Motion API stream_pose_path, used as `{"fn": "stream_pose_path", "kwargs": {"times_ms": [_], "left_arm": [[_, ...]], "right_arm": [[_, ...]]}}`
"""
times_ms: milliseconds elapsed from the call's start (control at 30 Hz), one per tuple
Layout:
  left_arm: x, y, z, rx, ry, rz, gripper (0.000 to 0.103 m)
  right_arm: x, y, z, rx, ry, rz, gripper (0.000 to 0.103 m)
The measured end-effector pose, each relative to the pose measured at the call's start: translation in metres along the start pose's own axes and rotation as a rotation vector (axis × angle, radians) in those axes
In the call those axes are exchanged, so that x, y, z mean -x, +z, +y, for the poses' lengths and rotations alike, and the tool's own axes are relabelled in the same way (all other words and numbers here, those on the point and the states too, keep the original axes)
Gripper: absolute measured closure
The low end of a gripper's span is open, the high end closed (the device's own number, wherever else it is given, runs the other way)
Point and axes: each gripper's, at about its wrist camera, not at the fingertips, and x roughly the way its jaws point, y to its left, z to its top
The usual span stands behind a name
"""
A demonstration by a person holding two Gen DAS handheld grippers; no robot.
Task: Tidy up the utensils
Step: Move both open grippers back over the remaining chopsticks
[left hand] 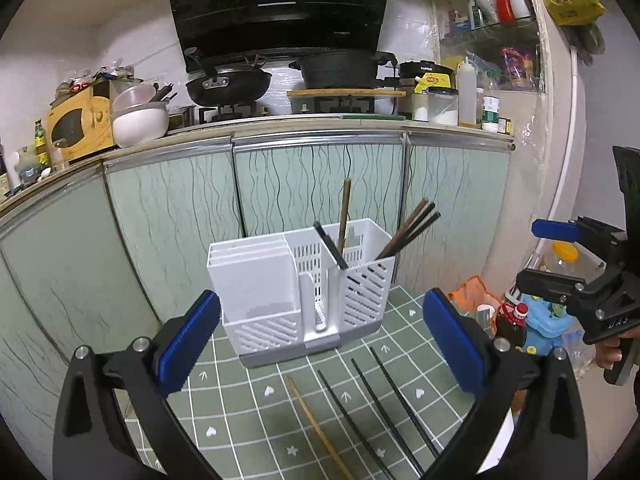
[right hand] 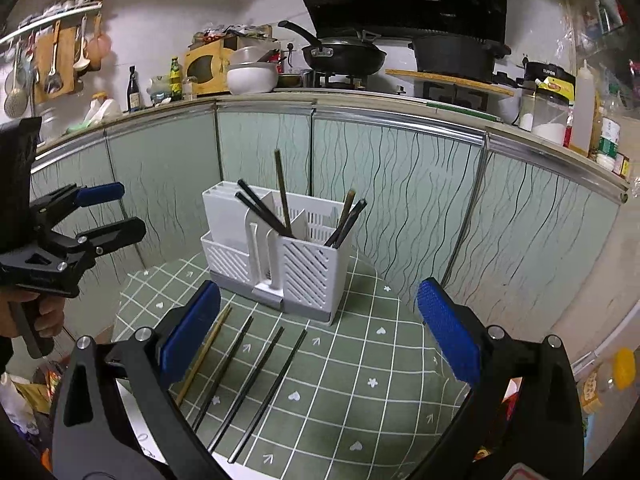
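Observation:
A white slotted utensil holder (left hand: 304, 284) (right hand: 280, 252) stands on a green checked table mat (left hand: 360, 408) (right hand: 352, 360). Dark and brown chopsticks stand in its middle and right compartments (left hand: 408, 232) (right hand: 346, 220). On the mat in front lie one wooden chopstick (left hand: 316, 428) (right hand: 204, 354) and three black chopsticks (left hand: 380, 404) (right hand: 256, 380). My left gripper (left hand: 320, 344) is open and empty, just before the holder. My right gripper (right hand: 318, 330) is open and empty above the loose chopsticks. Each gripper shows in the other's view: the right one (left hand: 560, 256), the left one (right hand: 112, 212).
Green cabinet doors (left hand: 280, 184) run behind the table under a counter with pans, jars and bottles (right hand: 344, 56). Bags and bottles sit on the floor beside the table (left hand: 516, 320). Ladles hang on the wall at left (right hand: 52, 64).

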Motion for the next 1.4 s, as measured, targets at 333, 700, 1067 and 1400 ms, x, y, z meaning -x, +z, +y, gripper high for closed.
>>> {"fn": "stream_pose_path", "kwargs": {"times_ms": [333, 700, 1067, 1400], "left_arm": [[0.02, -0.035, 0.006, 0.034, -0.002, 0.013, 0.004], [0.021, -0.076, 0.002, 0.006, 0.055, 0.04, 0.004], [0.013, -0.113, -0.003, 0.018, 0.072, 0.072, 0.004], [0.009, -0.139, -0.007, 0.01, 0.082, 0.1, 0.004]], "right_arm": [[0.011, -0.027, 0.015, -0.004, 0.005, 0.001, 0.008], [0.005, -0.055, 0.026, -0.006, 0.004, 0.022, 0.008], [-0.001, -0.081, 0.024, -0.017, -0.01, 0.046, 0.008], [-0.011, -0.102, 0.021, -0.044, -0.013, 0.084, 0.008]]}}
